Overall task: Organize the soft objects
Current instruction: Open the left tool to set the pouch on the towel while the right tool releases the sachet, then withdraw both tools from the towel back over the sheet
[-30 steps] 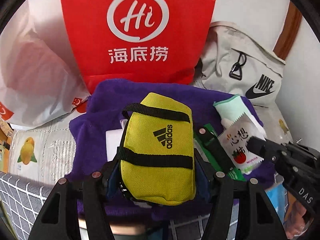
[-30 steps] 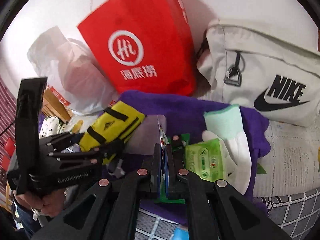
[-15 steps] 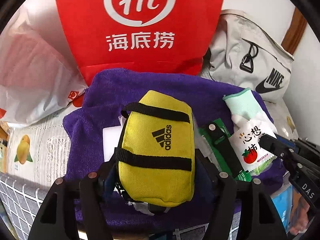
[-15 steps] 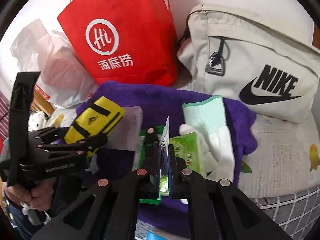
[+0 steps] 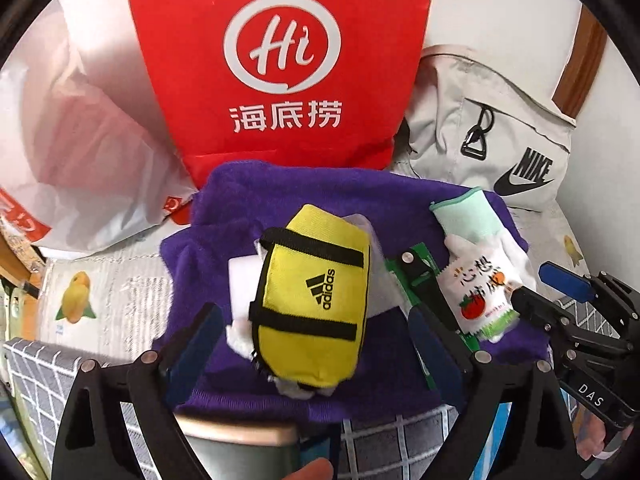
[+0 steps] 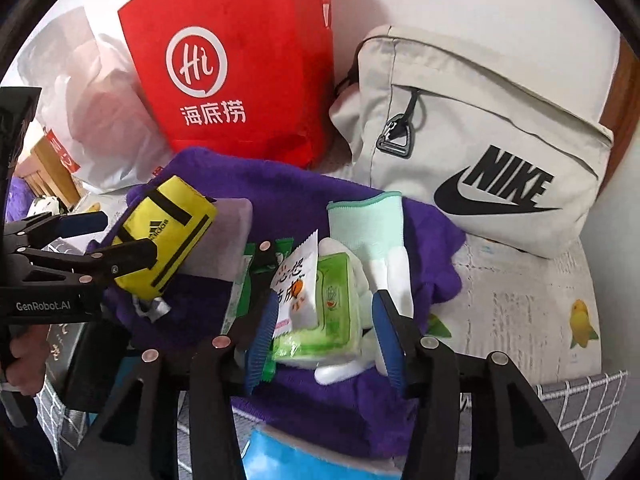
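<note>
Left tongs (image 5: 312,344): jaws are opening wide, standing clear on both sides of the yellow pouch (image 5: 312,300), no pad pressing on it.
Right tongs (image 6: 320,332): jaws are opening to about half width; the white sachet (image 6: 298,284) is leaning between them, the left pad looking just clear of it, contact hard to tell.
Change, left: a second ago the pads were clamping the pouch; now they are parting and it is lying free.
Change, right: a second ago these jaws were shut on the sachet's edge; now they are letting it go.
Meaning: both items are being released onto the pile, so this placing step is likely finishing and both tongs are coming free for the next pick.
Pouch: is resting tilted on a white pad (image 5: 244,284) near the middle of the purple towel (image 5: 280,192).
Sachet: is lying against the green wipes pack (image 6: 328,320) and the white glove (image 6: 384,264), toward the towel's right edge.
Towel: is carrying everything, spread before the red bag (image 5: 280,60) and the grey Nike bag (image 6: 480,152).
Risk: the pouch, sitting askew, may be sliding off the pad.
</note>
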A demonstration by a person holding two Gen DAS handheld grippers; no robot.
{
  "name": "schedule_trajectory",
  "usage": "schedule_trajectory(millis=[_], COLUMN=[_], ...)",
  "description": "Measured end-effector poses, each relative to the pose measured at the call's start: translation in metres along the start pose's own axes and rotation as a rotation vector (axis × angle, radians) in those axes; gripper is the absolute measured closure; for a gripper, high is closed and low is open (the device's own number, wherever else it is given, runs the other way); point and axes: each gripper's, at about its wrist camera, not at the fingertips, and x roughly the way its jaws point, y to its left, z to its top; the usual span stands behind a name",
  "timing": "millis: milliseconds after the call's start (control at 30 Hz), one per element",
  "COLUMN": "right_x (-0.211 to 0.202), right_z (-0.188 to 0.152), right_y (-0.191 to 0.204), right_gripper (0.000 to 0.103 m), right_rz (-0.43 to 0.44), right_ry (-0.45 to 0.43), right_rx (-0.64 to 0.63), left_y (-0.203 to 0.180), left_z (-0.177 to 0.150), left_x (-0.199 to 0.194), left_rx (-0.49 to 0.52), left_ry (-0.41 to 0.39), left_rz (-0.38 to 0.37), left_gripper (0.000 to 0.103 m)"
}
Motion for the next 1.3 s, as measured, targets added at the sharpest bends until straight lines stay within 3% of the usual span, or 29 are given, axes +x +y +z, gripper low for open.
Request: schedule_trajectory(millis=[333, 900, 1300], right_x=[-0.055, -0.146, -0.209], right_z=[-0.029, -0.120, -0.175], right_y=[0.025, 0.062, 0.086], right_gripper=[0.039, 0.013, 0.011], right_rz=[0.018, 0.057, 0.013], right_ry=[-0.047, -0.085, -0.148], right_rx=[0.022, 0.093, 0.051], left_y=[-0.008, -0.009, -0.016], left_z=[-0.046, -0.155, -0.221], left_x=[-0.061, -0.166, -0.225], left_rx=[0.025, -0.006, -0.011], left_ry=[-0.049, -0.135, -0.206], left_rz=[0.025, 0.004, -0.001], left_gripper=[0.009, 0.009, 0.009])
